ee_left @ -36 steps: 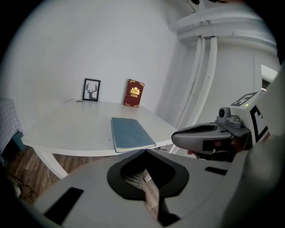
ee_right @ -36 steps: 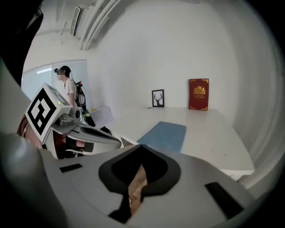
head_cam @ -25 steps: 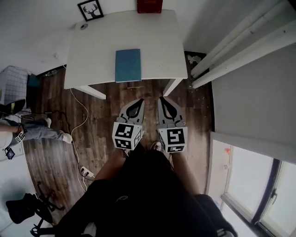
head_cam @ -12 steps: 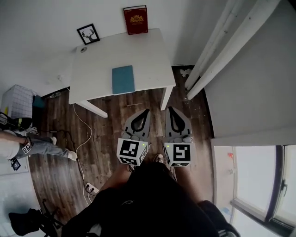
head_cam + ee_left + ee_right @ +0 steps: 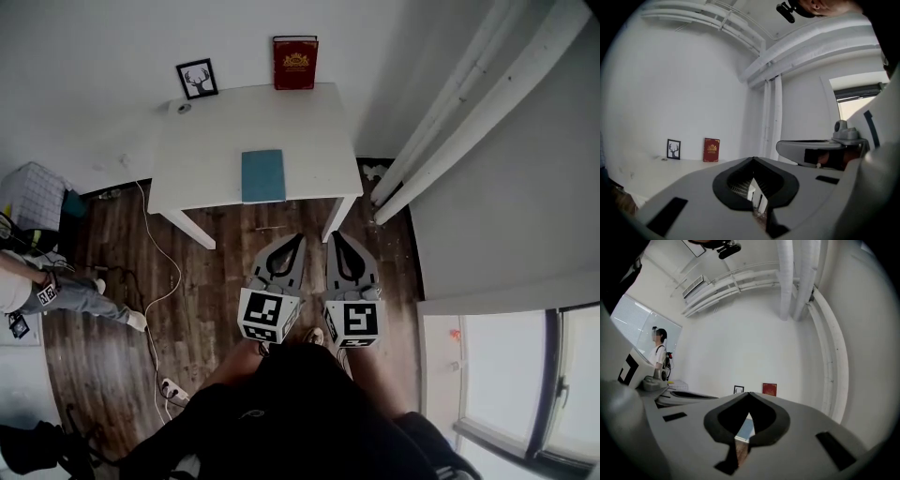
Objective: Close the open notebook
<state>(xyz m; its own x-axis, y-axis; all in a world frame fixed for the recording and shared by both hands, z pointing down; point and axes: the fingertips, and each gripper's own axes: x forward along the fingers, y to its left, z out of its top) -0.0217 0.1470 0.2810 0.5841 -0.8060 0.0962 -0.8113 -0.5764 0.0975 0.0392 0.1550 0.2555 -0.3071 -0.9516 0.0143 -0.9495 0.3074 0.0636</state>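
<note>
A blue notebook (image 5: 262, 175) lies shut on the white table (image 5: 202, 159), near its front edge. My two grippers hang side by side over the wooden floor, short of the table, both pointing at it. The left gripper (image 5: 299, 239) is shut and empty, its tips meeting in the left gripper view (image 5: 753, 159). The right gripper (image 5: 335, 235) is shut and empty too, and its jaws meet at a point (image 5: 749, 393). Through the opening in its jaws a slice of the notebook (image 5: 746, 430) shows. Neither gripper touches the notebook.
A red book (image 5: 295, 63) and a framed deer picture (image 5: 198, 79) lean on the wall behind the table. White pipes (image 5: 441, 122) run at the right. A cable with a power strip (image 5: 170, 387) lies on the floor at the left, beside a person's legs (image 5: 66, 289).
The view has tilted: table and notebook slid lower in the picture and the red book came fully into view. Both grippers stayed shut, side by side, short of the table.
</note>
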